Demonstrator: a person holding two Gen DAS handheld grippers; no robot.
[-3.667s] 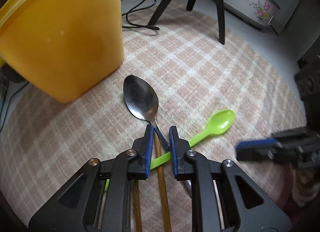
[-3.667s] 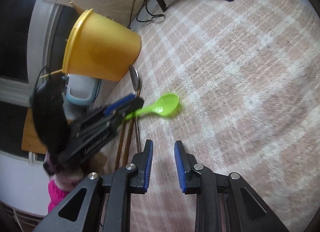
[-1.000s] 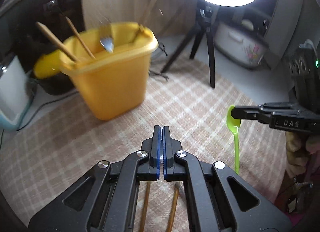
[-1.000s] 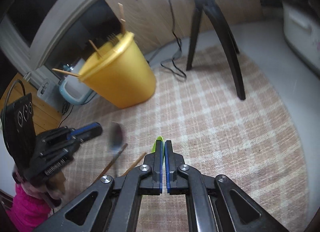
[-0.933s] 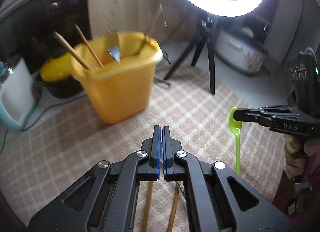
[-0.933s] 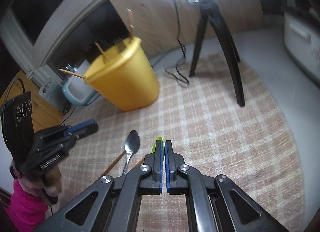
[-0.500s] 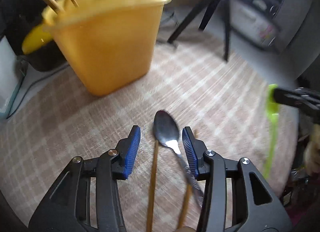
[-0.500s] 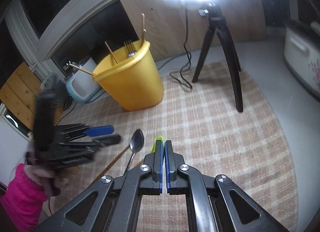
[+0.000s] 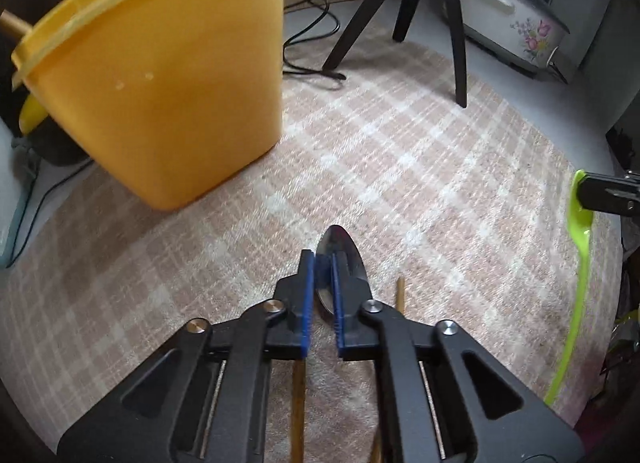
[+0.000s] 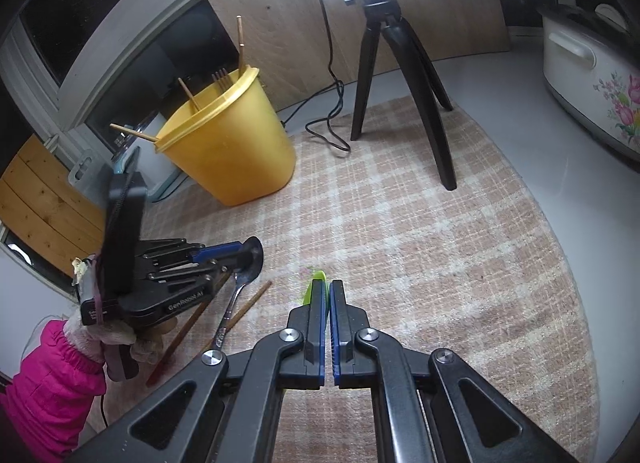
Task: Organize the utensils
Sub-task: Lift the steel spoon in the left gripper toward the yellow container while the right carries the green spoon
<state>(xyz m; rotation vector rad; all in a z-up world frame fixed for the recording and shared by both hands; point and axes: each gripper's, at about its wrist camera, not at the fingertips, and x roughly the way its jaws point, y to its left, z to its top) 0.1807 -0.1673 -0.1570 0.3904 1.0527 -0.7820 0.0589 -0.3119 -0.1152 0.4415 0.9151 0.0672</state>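
Right wrist view shows a checked mat [image 10: 420, 231] across the centre of the frame, the work surface for all the loose items. A yellow bin [image 10: 232, 143] stands at its upper-left edge, with chopsticks and a fork already upright inside; judged the collection point. A black tripod [image 10: 400, 75] stands at upper centre, clear of the work.

Left gripper [image 9: 321, 295], at lower centre of the left wrist view, points steeply down, its jaws closing on the bowl of the metal spoon [image 9: 346, 259]. The spoon lies on the mat and its bowl sits between the blue pads; a firm grip there is not confirmed. Its handle runs back under the gripper. Two chopsticks [image 10: 244, 309] lie beside it on the mat, not yet collected.

Right gripper [image 10: 326, 327] is clamped on the green spoon [image 9: 576, 271], which hangs off the mat at right of the left wrist view, held by its bowl end, handle down, apparently awaiting drop into the bin.
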